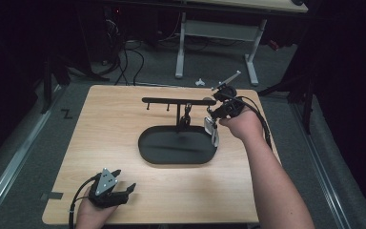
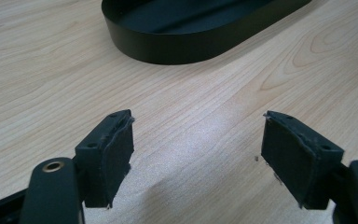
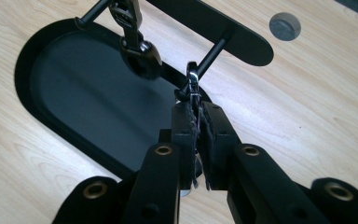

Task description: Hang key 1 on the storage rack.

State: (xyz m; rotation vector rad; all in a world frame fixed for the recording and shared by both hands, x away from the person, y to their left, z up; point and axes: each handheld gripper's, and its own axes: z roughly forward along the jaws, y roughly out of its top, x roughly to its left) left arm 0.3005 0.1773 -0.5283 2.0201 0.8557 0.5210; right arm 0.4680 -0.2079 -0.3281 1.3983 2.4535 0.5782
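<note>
The right gripper (image 3: 196,122) has its jaws pinched on a metal clasp (image 3: 192,84) just under the end of the black rack (image 1: 177,101), above the oval tray (image 1: 177,145). The left gripper (image 2: 196,151) rests with jaws wide apart on the wooden surface (image 1: 114,129), near the tray's front.

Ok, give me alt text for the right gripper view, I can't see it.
The right gripper is shut on a metal clip at the peg of a black stand, above its oval tray on the wooden table.
</note>
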